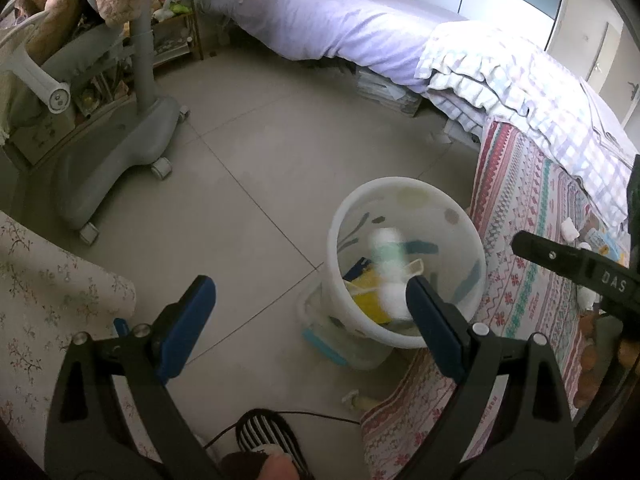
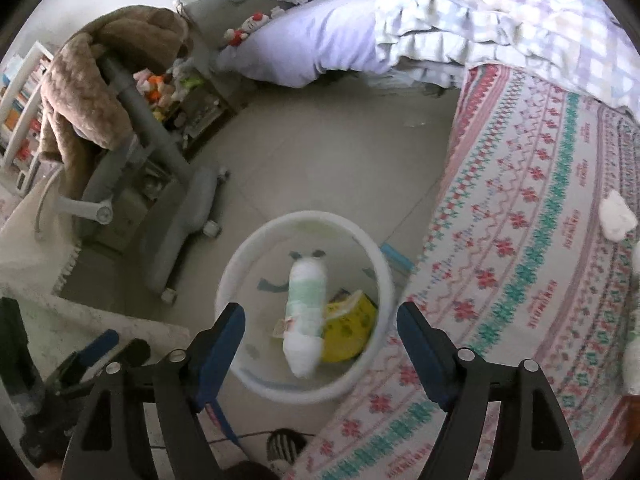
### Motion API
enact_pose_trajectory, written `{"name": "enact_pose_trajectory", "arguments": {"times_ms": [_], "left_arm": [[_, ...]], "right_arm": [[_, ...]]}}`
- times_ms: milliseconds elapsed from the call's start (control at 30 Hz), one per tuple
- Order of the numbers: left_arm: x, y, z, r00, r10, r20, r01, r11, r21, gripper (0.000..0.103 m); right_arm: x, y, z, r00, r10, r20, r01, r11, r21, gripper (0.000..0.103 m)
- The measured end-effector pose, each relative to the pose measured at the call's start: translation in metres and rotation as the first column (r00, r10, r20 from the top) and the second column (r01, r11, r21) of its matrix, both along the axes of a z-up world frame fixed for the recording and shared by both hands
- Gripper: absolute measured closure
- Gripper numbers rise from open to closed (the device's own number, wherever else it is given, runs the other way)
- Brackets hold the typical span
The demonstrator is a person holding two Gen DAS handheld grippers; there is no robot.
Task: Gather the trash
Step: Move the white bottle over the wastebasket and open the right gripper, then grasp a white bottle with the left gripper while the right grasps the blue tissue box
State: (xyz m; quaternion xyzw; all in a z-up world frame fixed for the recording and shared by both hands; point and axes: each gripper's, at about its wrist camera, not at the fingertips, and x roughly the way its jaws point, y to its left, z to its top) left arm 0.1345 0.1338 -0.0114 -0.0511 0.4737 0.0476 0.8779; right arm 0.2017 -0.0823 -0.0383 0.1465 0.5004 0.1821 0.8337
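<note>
A white trash bin [image 1: 400, 196] stands on the floor beside the bed; it also shows in the right wrist view [image 2: 240, 264]. A rolled white and green packet [image 2: 306, 312] is inside it, blurred in the left wrist view [image 1: 386, 256], over a yellow wrapper [image 2: 352, 328]. My left gripper [image 1: 312, 312] is open and empty, left of and above the bin. My right gripper [image 2: 320, 328] is open and empty directly above the bin. Crumpled white tissues [image 2: 618, 212] lie on the patterned blanket [image 2: 520, 240]; they also show in the left wrist view [image 1: 570, 230].
A grey wheeled chair [image 1: 120, 136] draped with a brown blanket stands to the left. The bed [image 1: 340, 20] with a checked quilt fills the right. A striped slipper [image 1: 266, 434] and a cable lie on the tiled floor. A floral-covered surface [image 1: 48, 300] is lower left.
</note>
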Motion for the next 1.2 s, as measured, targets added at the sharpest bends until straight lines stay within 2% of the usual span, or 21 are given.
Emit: {"name": "enact_pose_trajectory", "arguments": {"times_ms": [333,567,867,1033,1200], "left_arm": [[-0.005,-0.023,0.008,0.998,-0.055,0.015,0.055,0.998,0.009,0.007],[-0.005,-0.046,0.011,0.996,-0.091,0.013,0.091,0.996,-0.003,0.007],[-0.003,-0.091,0.015,0.988,-0.152,0.010,0.152,0.988,-0.026,0.007],[-0.002,-0.119,0.013,0.981,-0.193,0.005,0.193,0.981,-0.020,0.007],[0.002,-0.147,0.012,0.974,-0.225,-0.003,0.225,0.974,-0.028,0.007]], "right_arm": [[-0.036,-0.039,0.016,0.999,0.000,0.036,0.005,0.991,-0.135,0.023],[-0.064,-0.079,0.027,0.998,-0.042,0.057,0.053,0.977,-0.206,0.023],[-0.091,-0.139,0.031,0.987,-0.145,0.068,0.157,0.959,-0.238,0.023],[-0.099,-0.171,0.037,0.979,-0.192,0.074,0.203,0.956,-0.209,0.023],[-0.102,-0.207,0.033,0.966,-0.255,0.044,0.259,0.944,-0.203,0.023]]}}
